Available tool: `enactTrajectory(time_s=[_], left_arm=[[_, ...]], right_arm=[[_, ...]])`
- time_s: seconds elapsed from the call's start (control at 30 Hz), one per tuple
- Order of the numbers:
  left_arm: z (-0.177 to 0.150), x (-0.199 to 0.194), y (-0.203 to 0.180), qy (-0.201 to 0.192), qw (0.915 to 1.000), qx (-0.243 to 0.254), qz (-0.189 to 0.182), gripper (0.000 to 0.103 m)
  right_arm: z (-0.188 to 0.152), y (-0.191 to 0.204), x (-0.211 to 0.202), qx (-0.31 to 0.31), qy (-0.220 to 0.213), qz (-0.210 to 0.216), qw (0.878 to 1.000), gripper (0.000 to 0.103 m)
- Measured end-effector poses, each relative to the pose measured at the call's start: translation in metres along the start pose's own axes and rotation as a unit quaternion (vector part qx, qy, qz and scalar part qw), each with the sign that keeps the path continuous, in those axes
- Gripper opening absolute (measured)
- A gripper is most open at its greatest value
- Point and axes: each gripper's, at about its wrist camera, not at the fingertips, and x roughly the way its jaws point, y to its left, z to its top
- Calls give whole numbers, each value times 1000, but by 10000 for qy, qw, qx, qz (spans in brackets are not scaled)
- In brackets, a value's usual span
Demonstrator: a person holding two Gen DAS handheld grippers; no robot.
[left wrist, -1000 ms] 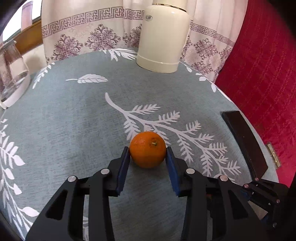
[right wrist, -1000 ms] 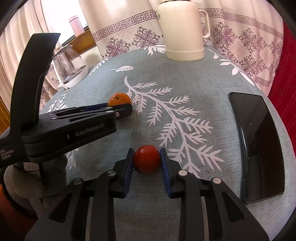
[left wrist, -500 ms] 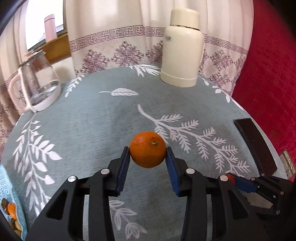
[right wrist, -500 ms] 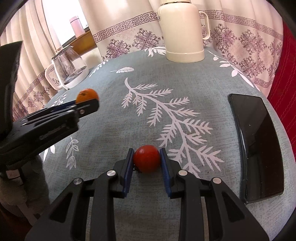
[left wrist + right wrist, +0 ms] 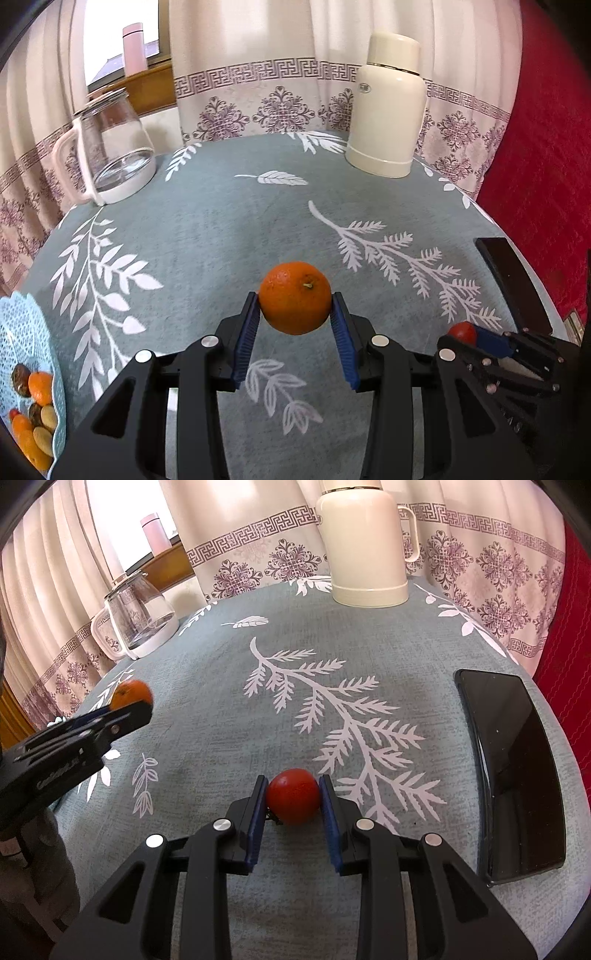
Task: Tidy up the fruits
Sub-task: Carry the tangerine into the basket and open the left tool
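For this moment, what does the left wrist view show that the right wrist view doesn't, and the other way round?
Only the left wrist view shows the pale blue lattice fruit basket at the table's left edge, already holding fruit.

Only the right wrist view shows the whole glossy black phone and the handle of the cream thermos jug.

Both show the round orange clamped in the left gripper, the small red tomato clamped in the right gripper, the clear glass kettle and the grey leaf-print tablecloth.
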Motion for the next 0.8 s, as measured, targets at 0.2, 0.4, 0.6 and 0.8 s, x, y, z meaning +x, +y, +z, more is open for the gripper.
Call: enactTrajectory(time_s=[0.2,0.4,0.6,0.8], left_arm=[[-16,-13,15,50,9997,-241,65,41],[-32,-34,35,39,9985,-523,144,41],[-45,-58,53,-15,9972,-696,285,41],[-54,-84,78,-141,9941,-985,436,41]], right_arm=[[1,1,-1,-11,-36,3,10000,28],[0,4,-7,-96,-151,-53,9998,28],[-5,12,-16,-214,-245,-32,9995,28],[-8,14,-22,-184,-249,124,9994,28]])
